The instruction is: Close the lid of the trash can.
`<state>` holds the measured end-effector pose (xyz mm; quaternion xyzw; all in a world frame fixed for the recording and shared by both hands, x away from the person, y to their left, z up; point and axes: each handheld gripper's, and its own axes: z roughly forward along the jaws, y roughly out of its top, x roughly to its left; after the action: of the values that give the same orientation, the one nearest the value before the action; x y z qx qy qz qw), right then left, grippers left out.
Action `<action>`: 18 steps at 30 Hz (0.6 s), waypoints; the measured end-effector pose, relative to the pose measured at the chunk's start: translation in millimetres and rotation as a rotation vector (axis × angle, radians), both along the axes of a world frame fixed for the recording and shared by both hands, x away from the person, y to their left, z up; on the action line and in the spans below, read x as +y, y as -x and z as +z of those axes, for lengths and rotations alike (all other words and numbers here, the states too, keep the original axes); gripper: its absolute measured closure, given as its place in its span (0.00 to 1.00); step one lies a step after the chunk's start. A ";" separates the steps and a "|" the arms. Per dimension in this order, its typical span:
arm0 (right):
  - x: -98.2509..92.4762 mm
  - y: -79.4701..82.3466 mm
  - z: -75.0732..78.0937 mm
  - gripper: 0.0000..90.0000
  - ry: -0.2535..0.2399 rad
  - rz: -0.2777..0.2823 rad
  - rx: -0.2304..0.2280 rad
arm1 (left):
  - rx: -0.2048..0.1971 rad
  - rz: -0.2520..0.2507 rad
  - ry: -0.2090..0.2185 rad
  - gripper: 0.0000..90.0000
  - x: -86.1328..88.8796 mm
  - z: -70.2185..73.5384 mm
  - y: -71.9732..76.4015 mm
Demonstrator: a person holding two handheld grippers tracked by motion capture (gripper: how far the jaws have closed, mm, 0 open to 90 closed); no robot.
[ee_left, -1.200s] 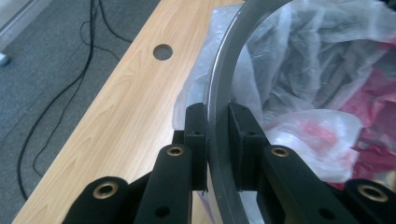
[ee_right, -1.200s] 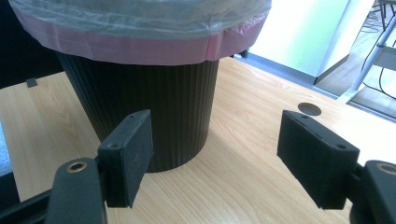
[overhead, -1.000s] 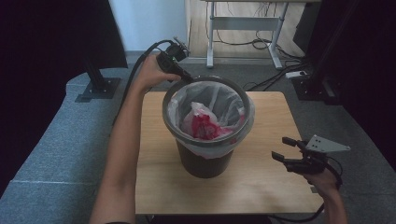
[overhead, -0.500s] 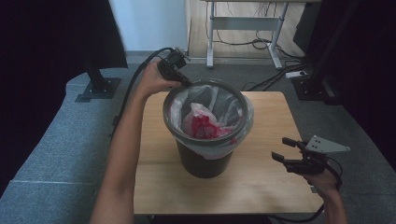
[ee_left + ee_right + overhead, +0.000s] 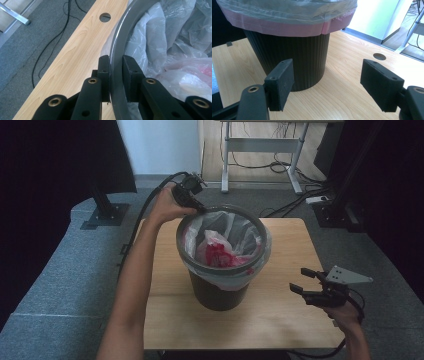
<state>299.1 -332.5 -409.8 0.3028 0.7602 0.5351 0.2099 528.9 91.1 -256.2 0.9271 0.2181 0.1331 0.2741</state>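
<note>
My left tool (image 5: 115, 72) clamps the grey plastic rim ring (image 5: 120, 45) of the dark ribbed bin (image 5: 220, 292), while my right tool (image 5: 329, 82) gapes wide beside it above the wooden counter (image 5: 280, 320).

One desk (image 5: 280, 320), one bin (image 5: 220, 292), one grey rim ring (image 5: 222, 267), one liner bag (image 5: 240, 232), two grippers.

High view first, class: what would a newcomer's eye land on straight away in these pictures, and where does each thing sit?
A dark ribbed bin stands mid-table on the wooden table, lined with a clear bag that holds something red and white. At the bin's far left edge, the left gripper is clamped on the grey rim ring. The right gripper waits open near the table's right edge, apart from the bin.
</note>
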 end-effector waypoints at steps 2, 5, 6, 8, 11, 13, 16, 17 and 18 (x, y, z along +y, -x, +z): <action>-0.8 0.0 -0.8 0.29 -0.004 -0.002 0.001 | -0.009 0.001 0.005 0.86 0.1 0.3 0.8; -2.0 -0.1 -1.5 0.29 -0.002 -0.002 0.005 | -0.024 -0.016 0.067 0.69 3.2 2.3 3.3; -2.5 -0.1 -1.5 0.29 -0.002 -0.003 0.007 | -0.031 -0.019 0.075 0.65 5.2 3.0 4.6; -3.0 0.0 -1.4 0.29 -0.004 -0.003 0.008 | -0.041 -0.024 0.087 0.60 9.2 4.2 7.2; -2.4 0.3 -0.8 0.29 0.000 -0.001 0.008 | -0.071 -0.021 0.116 0.48 18.1 7.1 13.2; -1.9 0.1 -0.5 0.29 0.000 0.000 0.009 | -0.080 -0.024 0.144 0.43 24.9 9.0 18.1; -1.0 -1.1 -0.1 0.29 0.002 0.003 0.008 | -0.101 -0.027 0.177 0.38 33.6 10.9 27.3; -0.4 -1.5 0.0 0.29 0.004 0.003 0.009 | -0.107 -0.031 0.184 0.37 36.3 11.5 30.4; 0.1 -1.7 0.2 0.29 0.005 0.005 0.010 | -0.111 -0.033 0.190 0.36 38.9 11.9 33.4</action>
<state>300.8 -332.4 -409.6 0.3029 0.7636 0.5320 0.2053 495.5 129.9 -244.3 0.8918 0.1987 0.1584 0.3744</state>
